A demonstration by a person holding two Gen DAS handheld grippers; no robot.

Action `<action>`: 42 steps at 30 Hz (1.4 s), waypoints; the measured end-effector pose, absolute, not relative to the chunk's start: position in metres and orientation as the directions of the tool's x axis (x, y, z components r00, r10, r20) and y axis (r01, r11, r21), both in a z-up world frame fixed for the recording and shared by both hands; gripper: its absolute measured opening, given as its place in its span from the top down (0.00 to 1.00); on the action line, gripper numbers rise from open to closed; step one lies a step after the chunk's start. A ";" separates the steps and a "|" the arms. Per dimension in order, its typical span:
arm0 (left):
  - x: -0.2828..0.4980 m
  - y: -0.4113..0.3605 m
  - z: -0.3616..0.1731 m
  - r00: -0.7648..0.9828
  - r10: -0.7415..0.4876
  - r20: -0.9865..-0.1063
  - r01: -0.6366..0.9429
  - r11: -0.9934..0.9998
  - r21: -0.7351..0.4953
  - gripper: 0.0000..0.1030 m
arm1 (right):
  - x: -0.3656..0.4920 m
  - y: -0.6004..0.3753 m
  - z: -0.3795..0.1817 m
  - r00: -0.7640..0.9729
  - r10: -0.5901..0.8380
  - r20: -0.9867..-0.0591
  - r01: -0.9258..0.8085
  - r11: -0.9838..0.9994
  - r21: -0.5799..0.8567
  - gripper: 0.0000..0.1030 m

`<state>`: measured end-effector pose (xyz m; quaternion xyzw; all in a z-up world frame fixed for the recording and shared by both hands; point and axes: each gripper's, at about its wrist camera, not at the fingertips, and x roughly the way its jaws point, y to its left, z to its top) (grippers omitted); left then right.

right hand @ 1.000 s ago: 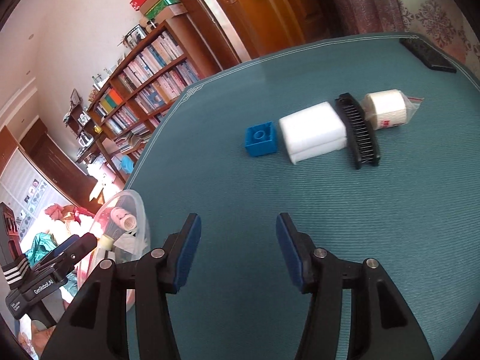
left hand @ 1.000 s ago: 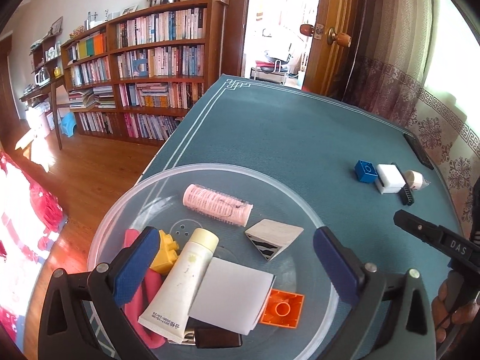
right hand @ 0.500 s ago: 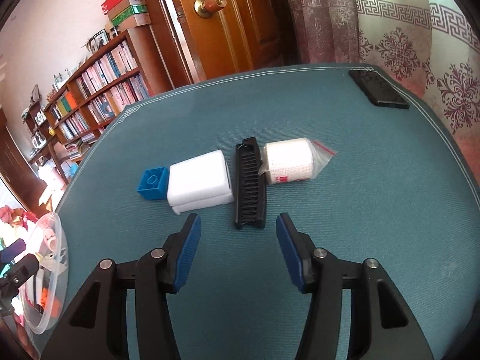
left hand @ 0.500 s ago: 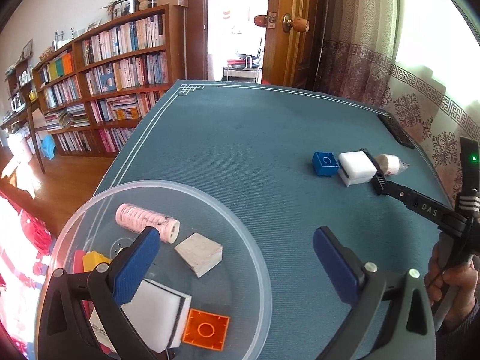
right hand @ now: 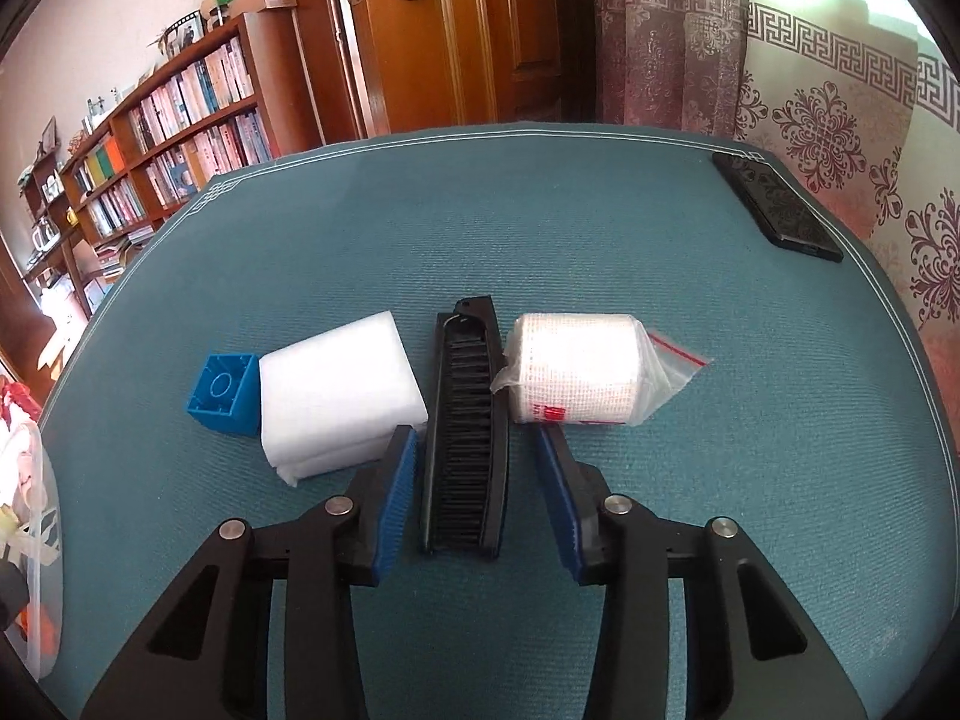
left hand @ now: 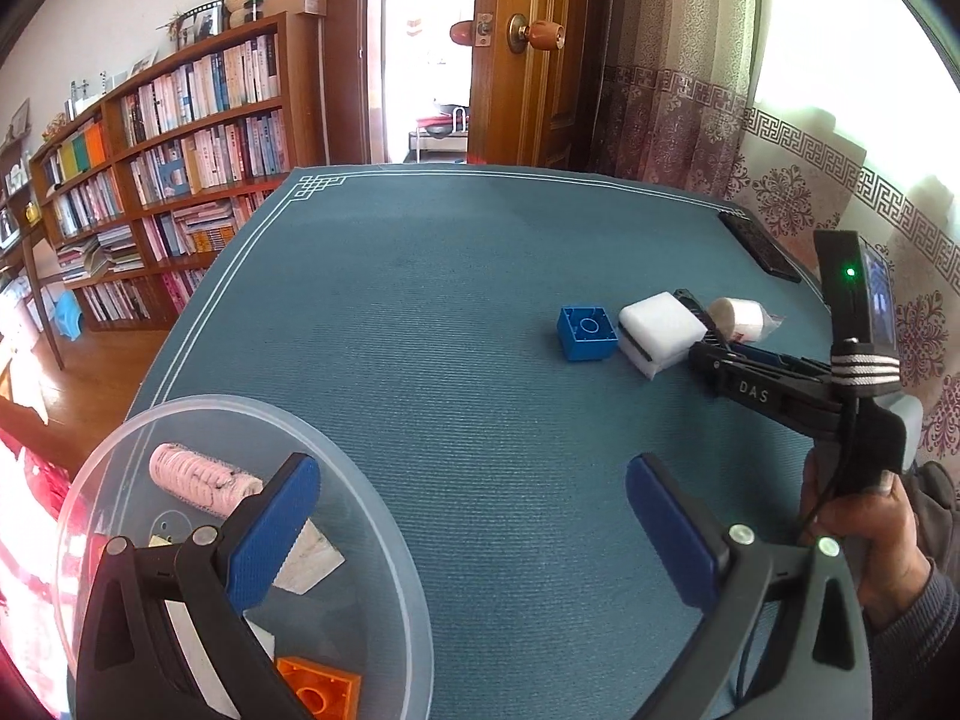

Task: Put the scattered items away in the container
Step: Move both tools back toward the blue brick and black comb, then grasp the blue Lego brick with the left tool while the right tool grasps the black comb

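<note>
A black comb [right hand: 465, 420] lies lengthwise on the teal table, and my right gripper [right hand: 477, 459] stands open with one finger on each side of its near half. Left of the comb sit a white sponge block [right hand: 339, 387] and a blue brick [right hand: 222, 393]; right of it lies a bagged white gauze roll [right hand: 579, 375]. In the left wrist view my left gripper [left hand: 468, 516] is open and empty above the rim of the clear round container [left hand: 384, 516], which holds a pink roll [left hand: 201, 477], an orange brick [left hand: 318, 687] and other pieces.
A black phone [right hand: 777, 216] lies near the table's far right edge. Behind the table are a wooden door [right hand: 480, 30], a patterned curtain and a bookshelf [left hand: 180, 138]. A person's hand [left hand: 870, 528] holds the right gripper's handle.
My right gripper has moved forward and now straddles the comb. My left gripper has swung right, away from over the container, which now sits at lower left.
</note>
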<state>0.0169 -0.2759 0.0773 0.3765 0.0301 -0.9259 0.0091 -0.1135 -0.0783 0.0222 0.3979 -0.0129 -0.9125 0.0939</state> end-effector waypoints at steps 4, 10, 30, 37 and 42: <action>0.007 -0.264 0.075 -0.716 0.013 -0.698 0.025 -0.999 -0.044 0.00 | -0.115 -0.076 0.022 -0.664 -0.175 -0.727 0.157 -0.983 0.094 0.67; -0.019 -0.247 0.069 -0.708 0.028 -0.705 0.008 -0.999 -0.048 0.00 | -0.097 -0.063 0.022 -0.660 -0.168 -0.732 0.168 -0.983 0.074 0.71; -0.097 -0.223 0.038 -0.674 -0.060 -0.736 0.085 -0.996 0.003 0.00 | -0.078 -0.038 0.020 -0.666 -0.254 -0.701 0.150 -0.967 0.208 0.70; -0.110 -0.220 0.030 -0.659 -0.052 -0.750 0.065 -0.998 0.012 0.17 | -0.078 -0.038 0.020 -0.666 -0.258 -0.700 0.150 -0.965 0.213 0.70; -0.110 -0.218 0.031 -0.669 -0.034 -0.742 0.041 -0.999 0.009 0.28 | -0.078 -0.039 0.020 -0.664 -0.276 -0.695 0.162 -0.960 0.226 0.62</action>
